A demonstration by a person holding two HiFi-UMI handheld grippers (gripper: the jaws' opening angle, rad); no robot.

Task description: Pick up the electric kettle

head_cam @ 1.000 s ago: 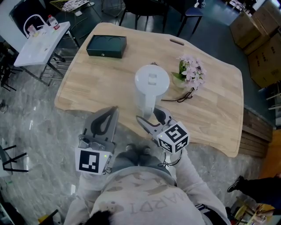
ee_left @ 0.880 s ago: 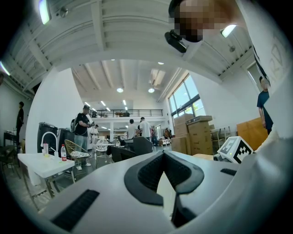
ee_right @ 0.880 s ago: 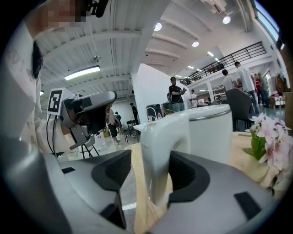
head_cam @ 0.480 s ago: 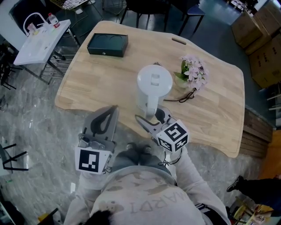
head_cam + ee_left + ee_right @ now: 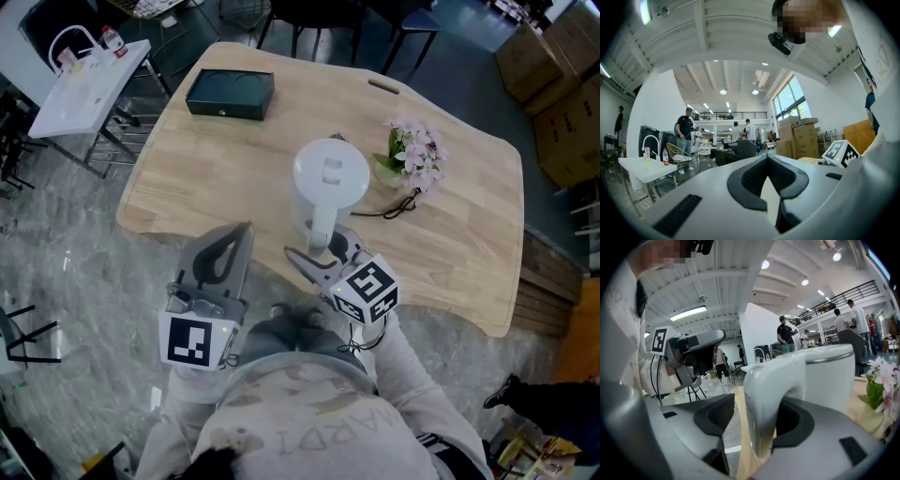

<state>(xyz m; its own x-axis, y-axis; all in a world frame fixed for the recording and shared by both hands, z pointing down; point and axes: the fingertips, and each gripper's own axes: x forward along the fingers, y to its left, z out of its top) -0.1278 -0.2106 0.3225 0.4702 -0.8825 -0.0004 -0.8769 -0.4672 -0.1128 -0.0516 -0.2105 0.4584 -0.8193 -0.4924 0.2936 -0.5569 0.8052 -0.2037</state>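
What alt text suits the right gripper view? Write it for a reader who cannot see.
The right hand-held gripper has its open jaws either side of the handle of a white kettle standing on a wooden table. Pink flowers show at the right edge, the left hand-held gripper at the left.

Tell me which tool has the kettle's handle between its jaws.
The right tool: its open jaws straddle the handle of the white kettle. The left tool is shut and empty, away from the kettle.
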